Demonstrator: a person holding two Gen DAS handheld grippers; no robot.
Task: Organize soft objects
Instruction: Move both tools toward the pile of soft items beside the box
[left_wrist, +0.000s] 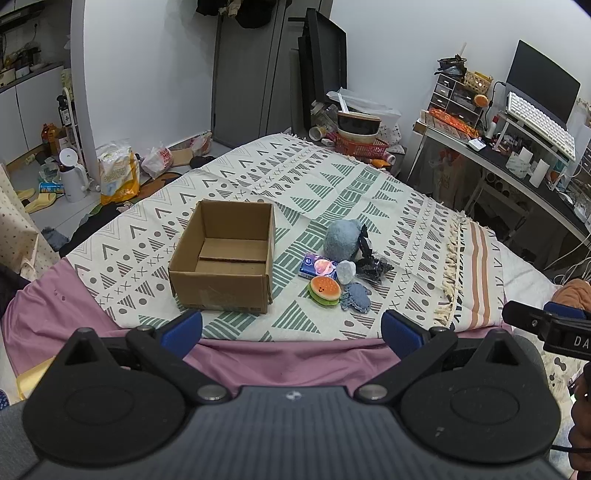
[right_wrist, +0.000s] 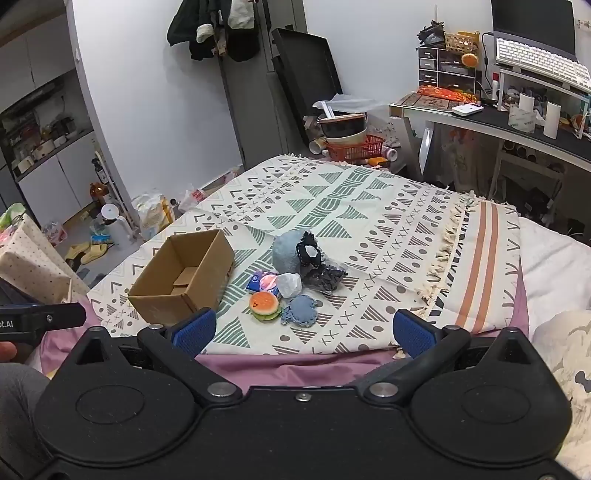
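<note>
- My left tool (left_wrist: 291, 328) is released, blue pads wide apart and empty, hovering at the near edge of the bed; the cardboard box (left_wrist: 225, 254) sits just ahead of it, slightly left of centre in its view, open at the top.
- My right tool (right_wrist: 304, 330) is likewise spread and grasping nothing; the soft things lie straight ahead, in the middle of its view.
- The pile is just right of the box: a burger plush (left_wrist: 325, 290) nearest me, touching a blue knitted piece (left_wrist: 356, 301), with a tissue pack (left_wrist: 317, 267) and a blue-grey plush (left_wrist: 343, 240) behind, and a dark bag (left_wrist: 373, 266) at the far right.
- All of it rests on a patterned blanket (left_wrist: 332, 184) over a purple sheet (left_wrist: 288, 354).
- A cluttered desk (left_wrist: 517, 162) stands in the upper right, floor clutter in the left.
- Bare blanket lies open between tools and pile.
</note>
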